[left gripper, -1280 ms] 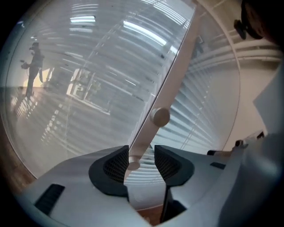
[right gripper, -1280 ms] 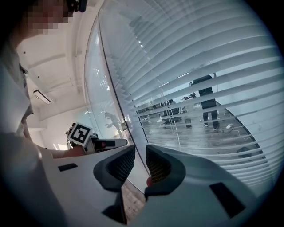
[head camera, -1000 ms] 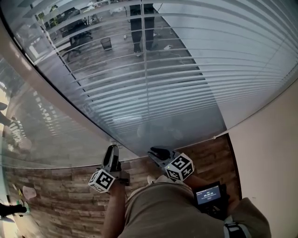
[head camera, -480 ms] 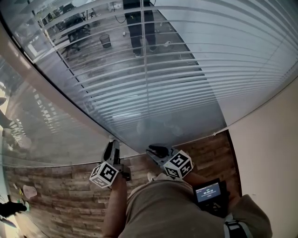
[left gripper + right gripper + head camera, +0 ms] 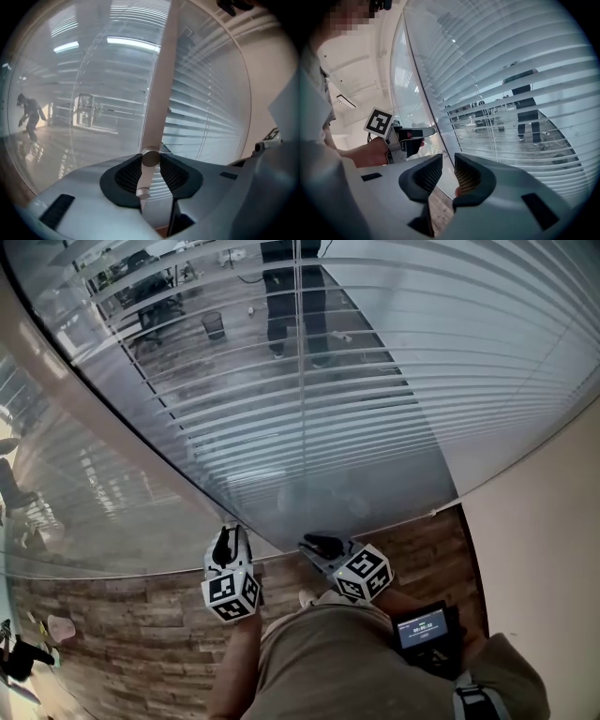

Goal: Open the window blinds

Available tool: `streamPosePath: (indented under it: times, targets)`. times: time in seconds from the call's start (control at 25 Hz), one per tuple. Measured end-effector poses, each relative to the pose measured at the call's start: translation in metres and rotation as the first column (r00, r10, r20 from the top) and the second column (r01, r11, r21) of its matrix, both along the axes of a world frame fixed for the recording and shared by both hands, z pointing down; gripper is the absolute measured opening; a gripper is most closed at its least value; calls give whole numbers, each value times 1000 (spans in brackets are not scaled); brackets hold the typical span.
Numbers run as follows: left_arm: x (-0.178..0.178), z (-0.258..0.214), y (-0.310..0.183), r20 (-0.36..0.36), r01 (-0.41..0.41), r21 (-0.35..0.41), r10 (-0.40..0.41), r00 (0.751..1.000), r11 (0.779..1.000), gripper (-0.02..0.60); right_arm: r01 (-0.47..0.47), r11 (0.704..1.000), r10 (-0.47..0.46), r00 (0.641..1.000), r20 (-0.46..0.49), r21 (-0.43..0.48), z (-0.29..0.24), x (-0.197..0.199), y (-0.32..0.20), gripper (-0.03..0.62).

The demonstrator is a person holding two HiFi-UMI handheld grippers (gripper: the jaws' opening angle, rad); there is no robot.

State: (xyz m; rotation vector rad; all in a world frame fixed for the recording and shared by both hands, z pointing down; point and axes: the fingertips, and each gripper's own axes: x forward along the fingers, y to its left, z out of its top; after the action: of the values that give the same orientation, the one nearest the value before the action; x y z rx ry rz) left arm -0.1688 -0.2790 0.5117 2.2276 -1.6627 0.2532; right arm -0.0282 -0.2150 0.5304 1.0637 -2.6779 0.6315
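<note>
Left claw [image 5: 150, 161], jaws just closed, gripped the smooth, round, pale wand [image 5: 157, 93]; right claw [image 5: 448, 171] stood slightly parted, empty, near slatted blinds [image 5: 511, 70]; wand's top cut off.

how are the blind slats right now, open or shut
Tilted partly open: in the head view gaps between the slats show a floor, a bin and a person's legs beyond. At the right they look closed.

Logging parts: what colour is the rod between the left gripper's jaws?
Off-white rod; clearest in the left gripper view.
</note>
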Motion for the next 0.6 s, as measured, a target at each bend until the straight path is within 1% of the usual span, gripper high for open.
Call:
streamPosePath:
  times: [0.08,0.12,0.16,0.2,0.24,0.28,0.32,0.36,0.4,0.44,0.48,0.52,0.6]
  targets:
    - [0,0,0,96,-5,16,3,995,1000,137,3,1000,-3,1000,-1,-1,0,-3,-1,89]
    - [-1,-1,0,123,-12,21,9,992,1000,137,5,1000,-5,1000,-2,-1,-2,-6,0,89]
    - [-2,-2,0,114,-20,19,18,993,1000,137,7,1000,-7,1000,-2,-1,-4,-9,0,89]
    - [-3,-3,2,60,-28,4,28,998,1000,137,11,1000,-11,1000,-1,-1,-6,-12,1,89]
    - [-3,-2,5,-36,-34,-21,33,999,999,154,13,1000,-13,1000,2,-2,-7,-14,2,89]
    - [-3,-1,8,-156,-39,-49,31,987,998,192,15,1000,-15,1000,5,-4,-6,-14,2,89]
    - [-2,1,10,-280,-45,-72,23,960,996,214,15,1000,-15,1000,7,-4,-4,-13,2,88]
    - [-1,2,10,-396,-50,-85,13,918,995,224,16,1000,-16,1000,7,-4,0,-12,1,89]
    - [-1,3,8,-493,-51,-86,3,870,995,233,18,1000,-18,1000,7,-4,5,-11,-1,89]
    - [-2,4,7,-566,-47,-78,-5,824,996,233,22,1000,-22,1000,6,-6,9,-10,-3,89]
    - [-4,4,4,-612,-38,-68,-12,791,997,233,27,1000,-27,1000,6,-8,13,-11,-4,89]
    - [-6,7,2,-635,-27,-65,-21,772,998,233,31,999,-31,999,6,-9,15,-12,-5,89]
    - [-11,11,-2,-651,-13,-80,-42,758,997,232,41,999,-41,999,5,-7,14,-15,-6,89]
